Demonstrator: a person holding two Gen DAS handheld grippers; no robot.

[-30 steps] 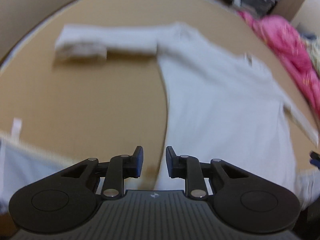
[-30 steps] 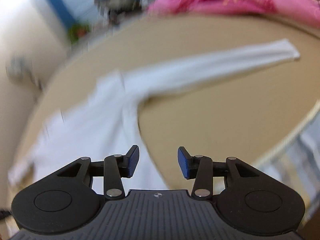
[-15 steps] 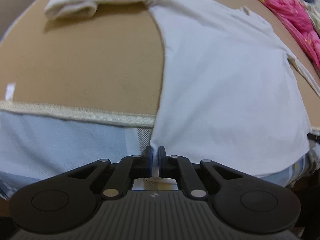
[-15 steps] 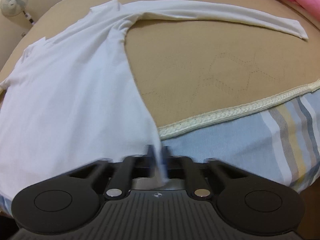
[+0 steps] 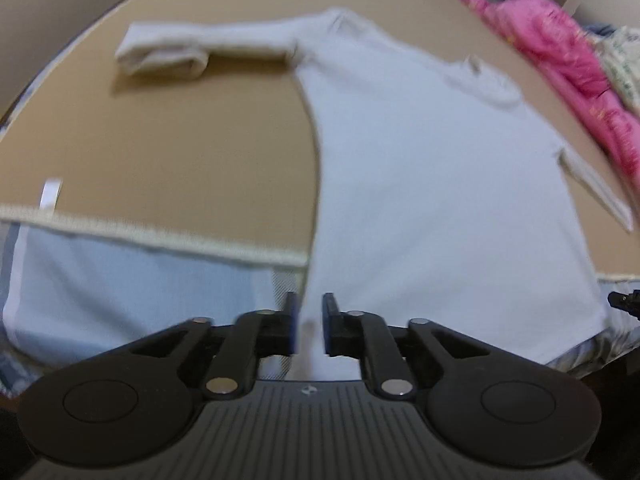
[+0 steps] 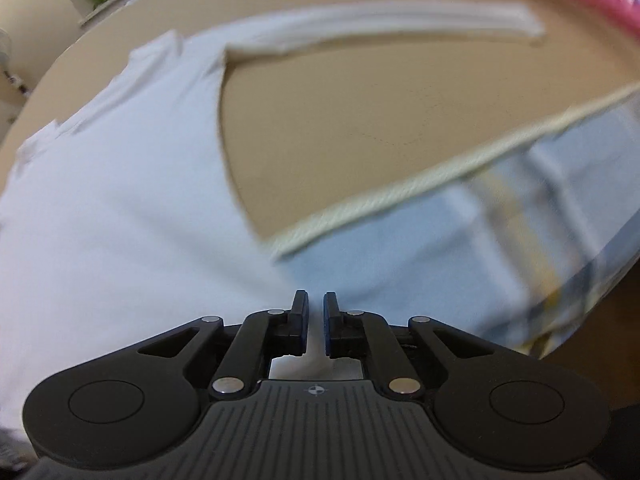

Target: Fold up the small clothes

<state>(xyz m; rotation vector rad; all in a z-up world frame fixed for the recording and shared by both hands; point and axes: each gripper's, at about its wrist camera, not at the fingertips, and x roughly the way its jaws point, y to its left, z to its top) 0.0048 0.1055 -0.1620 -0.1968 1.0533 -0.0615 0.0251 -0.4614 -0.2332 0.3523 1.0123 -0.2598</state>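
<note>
A white long-sleeved shirt [image 5: 432,184] lies flat on a tan mat [image 5: 180,152], its hem hanging over the near edge. Its left sleeve [image 5: 192,46] is doubled back at the cuff; its right sleeve [image 6: 392,20] stretches straight out. My left gripper [image 5: 307,322] is slightly open over the hem's left corner, with white cloth showing between the jaws. My right gripper [image 6: 316,320] is slightly open at the hem's right corner [image 6: 256,276], with cloth just below it. Neither clamps the cloth.
A cream braided border [image 6: 420,184] marks the mat's near edge, over a light blue striped sheet [image 6: 500,248]. A pink bundle [image 5: 560,64] of clothes lies at the far right. A small white tag [image 5: 51,192] sits at the mat's left edge.
Both grippers closed on the hem corners half a second ago and have since opened a little. Both views now sit higher and farther back from the shirt.
</note>
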